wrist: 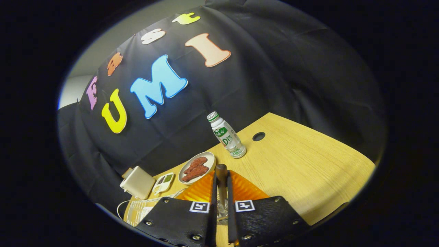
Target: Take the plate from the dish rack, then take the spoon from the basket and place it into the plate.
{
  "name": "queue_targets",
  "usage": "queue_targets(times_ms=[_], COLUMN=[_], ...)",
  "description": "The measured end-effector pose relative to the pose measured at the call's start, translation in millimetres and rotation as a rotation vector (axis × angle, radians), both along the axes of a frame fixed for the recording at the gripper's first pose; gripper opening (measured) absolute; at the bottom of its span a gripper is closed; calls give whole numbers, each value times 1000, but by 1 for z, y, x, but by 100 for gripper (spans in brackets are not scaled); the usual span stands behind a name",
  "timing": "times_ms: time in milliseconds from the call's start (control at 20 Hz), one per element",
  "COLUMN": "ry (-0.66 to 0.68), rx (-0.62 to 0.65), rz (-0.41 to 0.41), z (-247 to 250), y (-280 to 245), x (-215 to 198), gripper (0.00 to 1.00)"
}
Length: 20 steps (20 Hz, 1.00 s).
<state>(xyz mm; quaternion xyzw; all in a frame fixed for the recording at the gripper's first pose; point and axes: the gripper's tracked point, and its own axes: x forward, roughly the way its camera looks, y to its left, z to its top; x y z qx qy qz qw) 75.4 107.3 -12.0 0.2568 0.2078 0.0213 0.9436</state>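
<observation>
My gripper [221, 175] is shut on the spoon [221, 171], whose brown wooden handle sticks out just past the fingertips while its shiny lower part shows in the narrow gap between the fingers. Directly beneath and just ahead of the fingers lies the orange ribbed plate [247, 190] on the wooden table [301, 171]. The spoon hangs over the plate; whether it touches the plate I cannot tell. A white wire dish rack [139, 211] sits beside the plate, off my left finger.
Beyond the plate stands a small white dish with brown food [197, 167] and a white drink bottle with a green label [227, 135]. A white box [138, 182] and a small compartment tray [163, 182] sit near the rack. A round cable hole [258, 136] marks the table.
</observation>
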Motion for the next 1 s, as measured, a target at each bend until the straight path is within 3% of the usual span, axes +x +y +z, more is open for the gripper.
queue_targets(times_ms=[250,500,550,1000], ry=[-36,-64,-72,-167], rx=[-58,-149,-176,-160], rz=[59,37,44,144], z=[23,58,66,145], y=[15,2,-1,9], x=[-1,3,4,-46], gripper=[13,12,1,1])
